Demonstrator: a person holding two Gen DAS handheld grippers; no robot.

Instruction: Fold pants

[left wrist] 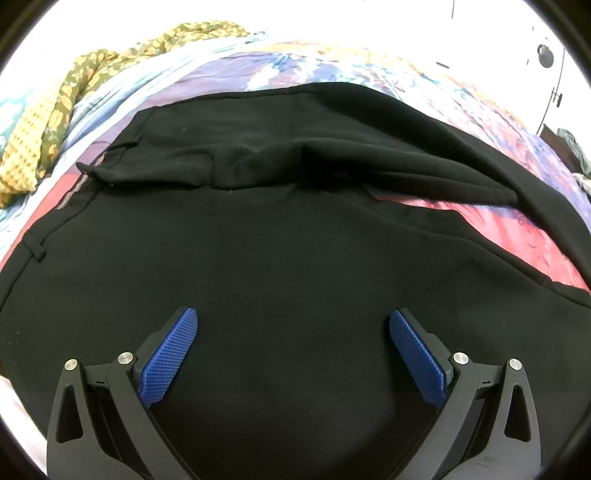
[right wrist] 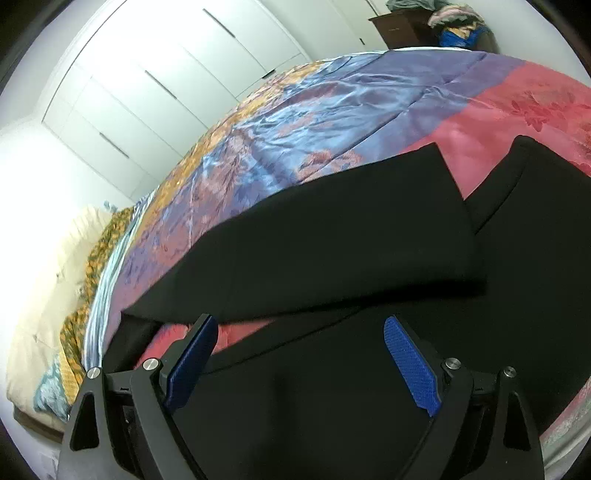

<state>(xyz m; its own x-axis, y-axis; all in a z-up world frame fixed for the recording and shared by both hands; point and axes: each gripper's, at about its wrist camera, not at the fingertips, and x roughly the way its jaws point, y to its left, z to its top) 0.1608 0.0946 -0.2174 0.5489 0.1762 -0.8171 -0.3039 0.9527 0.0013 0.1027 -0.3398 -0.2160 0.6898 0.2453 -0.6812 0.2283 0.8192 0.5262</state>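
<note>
Black pants [left wrist: 280, 236] lie spread on a bed with a colourful satin quilt [left wrist: 332, 66]. In the left wrist view the waistband end is at the left, with a belt loop, and a fold runs across the middle. My left gripper [left wrist: 293, 325] is open just above the black cloth and holds nothing. In the right wrist view the two pant legs [right wrist: 332, 236] stretch away, one lying across the other, with a strip of pink quilt [right wrist: 480, 122] between them. My right gripper [right wrist: 299, 332] is open over the near leg, empty.
A green and yellow patterned cloth [left wrist: 74, 92] is bunched at the bed's far left. A cream blanket [right wrist: 48, 277] hangs over the bed's left edge. White wardrobe doors [right wrist: 166, 74] stand behind the bed. A dark wooden cabinet [right wrist: 402, 26] with piled clothes stands far right.
</note>
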